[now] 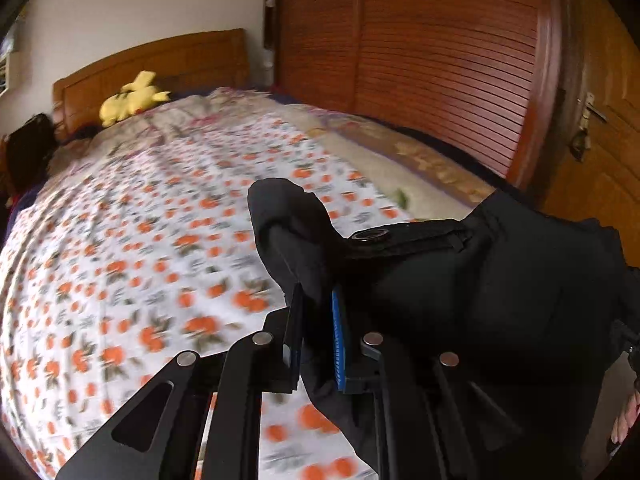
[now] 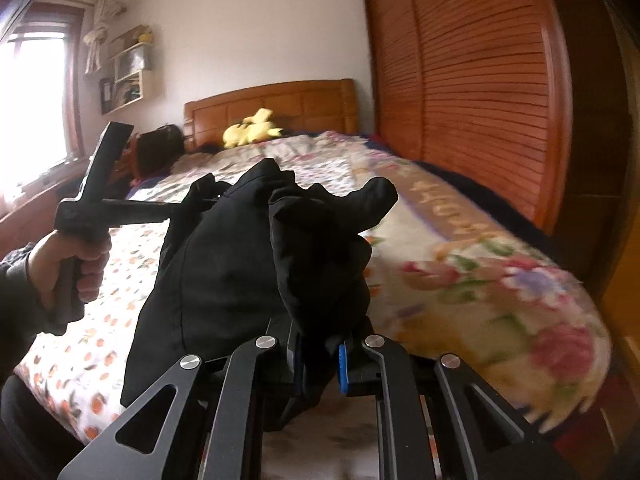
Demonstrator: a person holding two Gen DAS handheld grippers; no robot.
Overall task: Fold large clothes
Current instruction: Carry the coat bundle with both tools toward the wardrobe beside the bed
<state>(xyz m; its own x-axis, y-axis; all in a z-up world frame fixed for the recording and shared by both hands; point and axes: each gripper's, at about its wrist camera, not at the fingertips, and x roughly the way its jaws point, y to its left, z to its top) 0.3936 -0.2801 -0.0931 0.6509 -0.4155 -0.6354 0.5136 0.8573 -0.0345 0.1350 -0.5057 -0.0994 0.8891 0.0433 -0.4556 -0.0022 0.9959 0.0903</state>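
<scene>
Your left gripper (image 1: 316,332) and right gripper (image 2: 320,356) each clamp the black garment (image 2: 224,264). It hangs between them, above the bed (image 2: 460,264); open bedspread lies toward twelve o'clock.

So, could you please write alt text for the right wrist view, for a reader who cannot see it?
The right hand-held gripper is shut on a bunched black garment lifted above a bed with an orange-flowered sheet. At left, a hand holds the left hand-held gripper, also shut on the garment. A yellow plush toy lies by the wooden headboard.
</scene>
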